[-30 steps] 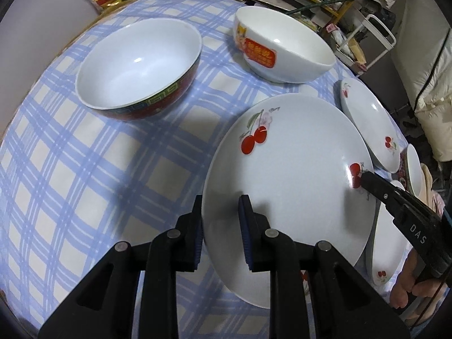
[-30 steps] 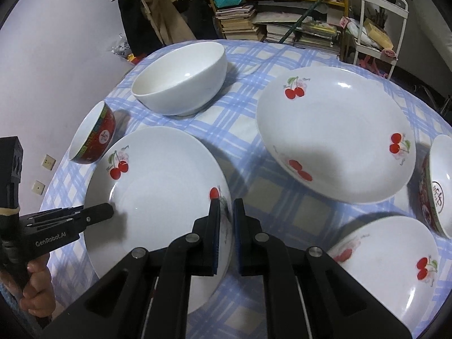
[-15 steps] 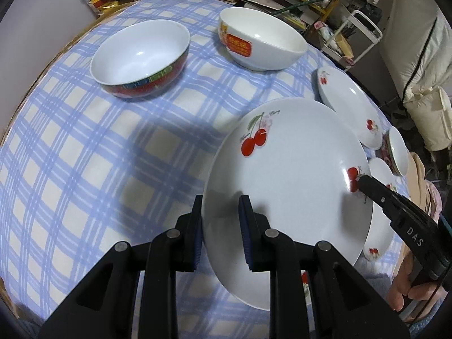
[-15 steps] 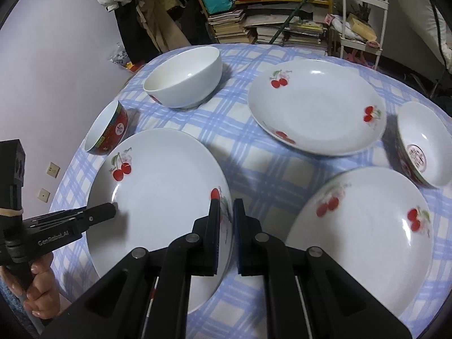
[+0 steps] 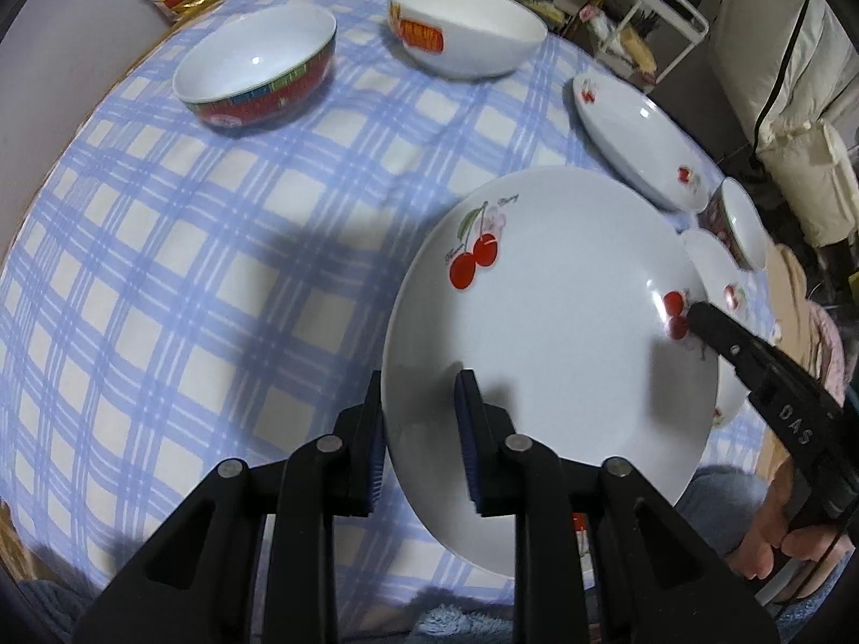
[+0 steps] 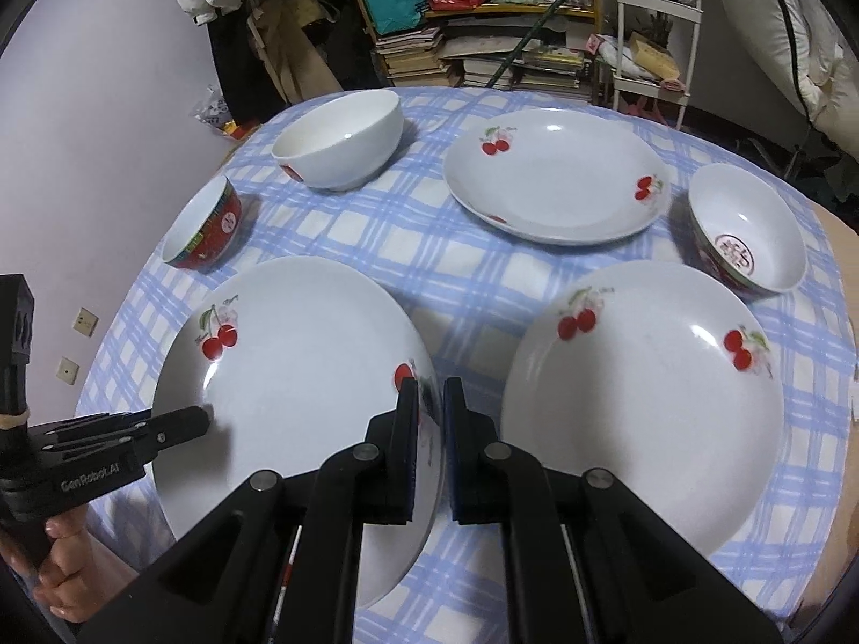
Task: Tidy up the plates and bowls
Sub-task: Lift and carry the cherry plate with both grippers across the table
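Observation:
A white cherry-print plate [image 5: 547, 322] hangs above the blue-checked table [image 5: 161, 295], held from both sides. My left gripper [image 5: 421, 418] is shut on its left rim, one pad under and one on top. My right gripper [image 6: 431, 402] is shut on the opposite rim of the same plate [image 6: 300, 375], and its tip shows in the left wrist view by the cherry mark. On the cloth lie two more cherry plates, one far [image 6: 553, 177] and one near right [image 6: 644, 392]. Three bowls stand there: red-sided [image 5: 252, 61], large white [image 5: 467, 27], and a small red-sided one [image 6: 746, 231] at the right.
Behind the table stand shelves with stacked books [image 6: 483, 59] and a white cart [image 6: 655, 43]. A pale wall [image 6: 107, 107] runs along the left. A person's hands [image 6: 59, 547] grip both tools near the table's front edge.
Both grippers have carried the plate back toward the table's near side and slightly higher. The bowls and the other plates now look farther off, and the near right plate shows fully.

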### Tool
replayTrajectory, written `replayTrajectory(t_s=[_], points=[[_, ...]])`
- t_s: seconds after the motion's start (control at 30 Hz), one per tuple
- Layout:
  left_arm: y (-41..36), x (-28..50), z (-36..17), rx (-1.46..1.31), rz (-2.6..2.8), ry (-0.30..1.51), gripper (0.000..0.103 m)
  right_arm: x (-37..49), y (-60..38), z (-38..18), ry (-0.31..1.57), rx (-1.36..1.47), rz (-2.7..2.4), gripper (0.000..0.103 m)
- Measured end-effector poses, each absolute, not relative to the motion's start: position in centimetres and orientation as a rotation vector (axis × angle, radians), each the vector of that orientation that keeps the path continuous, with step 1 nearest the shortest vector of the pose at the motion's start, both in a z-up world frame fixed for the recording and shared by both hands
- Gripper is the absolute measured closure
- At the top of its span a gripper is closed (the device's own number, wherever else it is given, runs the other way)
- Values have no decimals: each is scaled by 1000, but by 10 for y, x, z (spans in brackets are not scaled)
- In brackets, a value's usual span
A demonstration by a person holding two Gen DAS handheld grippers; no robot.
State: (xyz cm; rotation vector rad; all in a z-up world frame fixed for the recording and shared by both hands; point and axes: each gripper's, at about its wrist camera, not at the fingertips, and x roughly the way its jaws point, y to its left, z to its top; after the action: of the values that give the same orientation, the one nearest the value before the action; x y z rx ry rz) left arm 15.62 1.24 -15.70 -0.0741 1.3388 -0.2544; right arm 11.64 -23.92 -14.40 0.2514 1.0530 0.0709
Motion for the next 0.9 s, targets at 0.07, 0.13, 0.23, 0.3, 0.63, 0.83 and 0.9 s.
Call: replayTrajectory(t_s=[0.07,0.13,0.23,0.3,0.63,0.83,0.9], points=[[13,157,-161,-85,-252,1359,79,114,-239,-148,1059,258,74,93],[13,158,-165,-85,-242,1371,79,113,-239,-151,1066,257,76,93],[14,158,-170,-83,-223,1387,79,114,-239,-158,1092,271,82,93],[10,156,-176,-52,-217,1401,79,115,-237,-166,1126,267,75,93],[2,159,-198,-21,-190,1467,77,120,-227,-194,1203,164,21,91],[0,160,-197,-27,-185,1467,77,122,-226,-195,1212,161,22,90],[-1,159,-195,3,-166,1453,79,122,-223,-194,1212,139,26,89]])
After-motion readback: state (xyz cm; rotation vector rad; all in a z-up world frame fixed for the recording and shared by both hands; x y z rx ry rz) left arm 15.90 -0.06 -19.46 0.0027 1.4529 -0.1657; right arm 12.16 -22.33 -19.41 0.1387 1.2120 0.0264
